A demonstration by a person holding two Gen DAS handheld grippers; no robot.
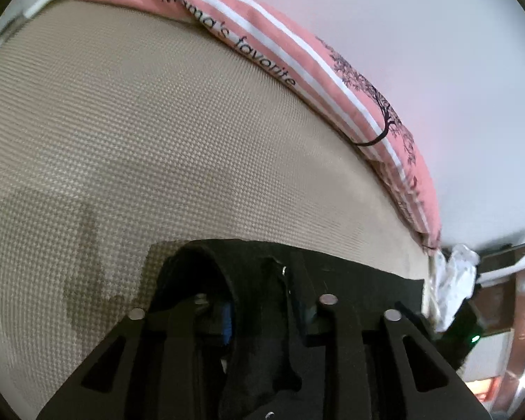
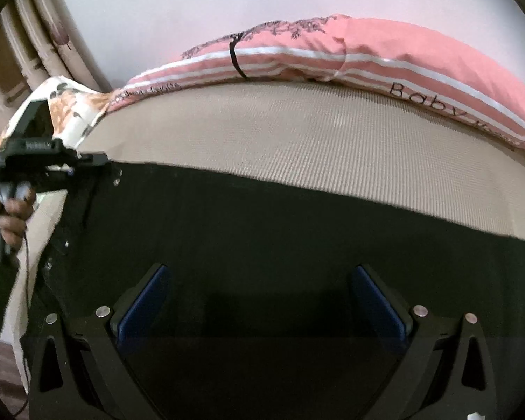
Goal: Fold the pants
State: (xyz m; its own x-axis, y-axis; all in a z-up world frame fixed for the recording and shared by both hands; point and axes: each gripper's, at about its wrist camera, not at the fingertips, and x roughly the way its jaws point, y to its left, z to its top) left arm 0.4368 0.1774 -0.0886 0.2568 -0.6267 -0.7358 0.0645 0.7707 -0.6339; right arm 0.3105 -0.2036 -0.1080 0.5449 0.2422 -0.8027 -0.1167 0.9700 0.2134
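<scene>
The black pants [image 2: 262, 224] lie spread flat on the beige textured bed surface [image 2: 297, 133]. My right gripper [image 2: 260, 280] is open, its blue pads [image 2: 147, 301] wide apart just over the pants' near part. My left gripper [image 1: 252, 280] is shut on the pants [image 1: 350, 273] at their left corner, cloth bunched between its fingers. The left gripper also shows in the right wrist view [image 2: 98, 161], held by a hand at the pants' far left corner.
A long pink pillow [image 1: 297, 56] with white stripes and black lettering lies along the far side against a white wall; it also shows in the right wrist view [image 2: 385, 56]. A floral cloth [image 2: 70, 105] and crumpled white cloth [image 1: 451, 280] sit beyond the bed edge.
</scene>
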